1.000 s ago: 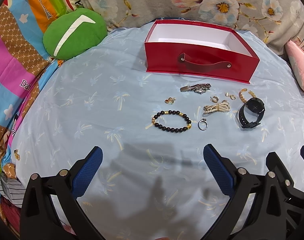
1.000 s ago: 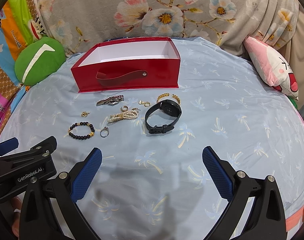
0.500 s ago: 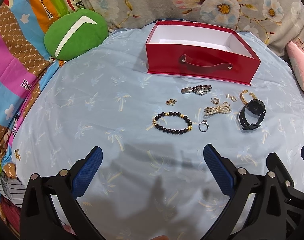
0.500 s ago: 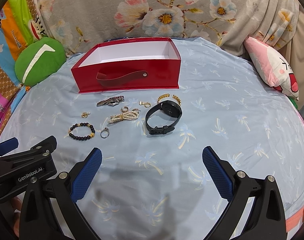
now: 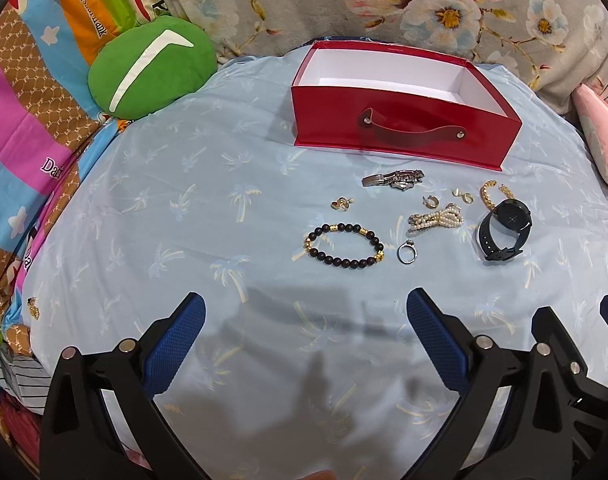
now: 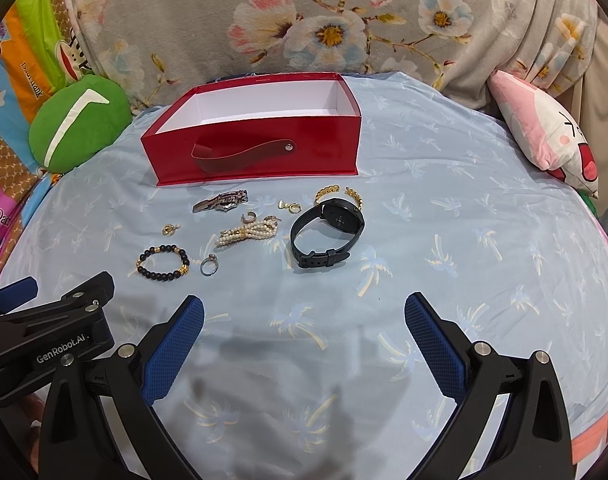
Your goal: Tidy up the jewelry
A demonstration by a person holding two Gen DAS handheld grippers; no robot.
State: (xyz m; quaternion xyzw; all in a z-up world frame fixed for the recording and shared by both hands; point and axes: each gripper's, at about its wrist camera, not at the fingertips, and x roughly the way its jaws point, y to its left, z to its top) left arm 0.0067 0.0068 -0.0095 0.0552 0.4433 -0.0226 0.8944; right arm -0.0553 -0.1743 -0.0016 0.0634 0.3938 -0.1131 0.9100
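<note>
An open red box (image 5: 400, 136) (image 6: 255, 152) with a white inside stands at the back of the light blue cloth. In front of it lie a silver watch (image 5: 394, 179) (image 6: 220, 201), a black bead bracelet (image 5: 344, 245) (image 6: 162, 261), a silver ring (image 5: 407, 253) (image 6: 209, 266), a pearl bundle (image 5: 436, 219) (image 6: 245, 234), a black smartwatch (image 5: 504, 229) (image 6: 326, 237), a gold chain bracelet (image 5: 492, 192) (image 6: 338, 193) and small gold earrings (image 5: 341, 203) (image 6: 170, 229). My left gripper (image 5: 304, 320) and right gripper (image 6: 304, 322) hang open and empty, short of the jewelry.
A green round cushion (image 5: 151, 66) (image 6: 77, 122) lies at the back left, a pink cushion (image 6: 544, 132) at the right. A floral blanket (image 6: 324, 20) rises behind the box. The left gripper's body (image 6: 43, 332) shows low left in the right wrist view.
Both cameras have eased slightly; the jewelry and box sit a little lower in the left wrist view. Nothing was picked up or moved.
</note>
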